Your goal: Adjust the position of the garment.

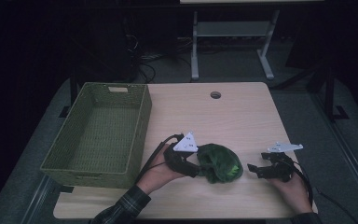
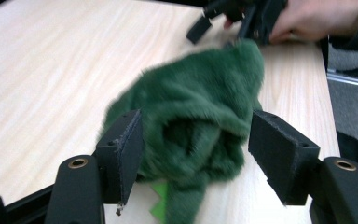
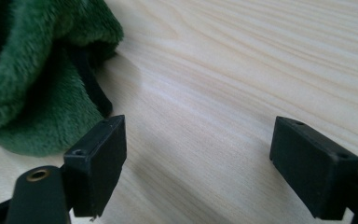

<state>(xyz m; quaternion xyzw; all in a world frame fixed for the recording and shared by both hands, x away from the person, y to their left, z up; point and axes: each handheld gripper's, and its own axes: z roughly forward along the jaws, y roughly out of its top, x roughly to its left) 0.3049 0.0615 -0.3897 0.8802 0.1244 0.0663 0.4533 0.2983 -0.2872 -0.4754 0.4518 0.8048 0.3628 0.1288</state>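
The green plush cloth (image 1: 220, 162) lay bunched on the wooden surface (image 1: 214, 116), near its front edge and right of the woven basket (image 1: 100, 133). The left gripper (image 2: 193, 149) had its fingers apart around the cloth, while the right gripper (image 3: 198, 163) stood beside it, fingers apart over bare wood.

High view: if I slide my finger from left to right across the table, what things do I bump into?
Green woven basket → left gripper → green fuzzy cloth → right gripper.
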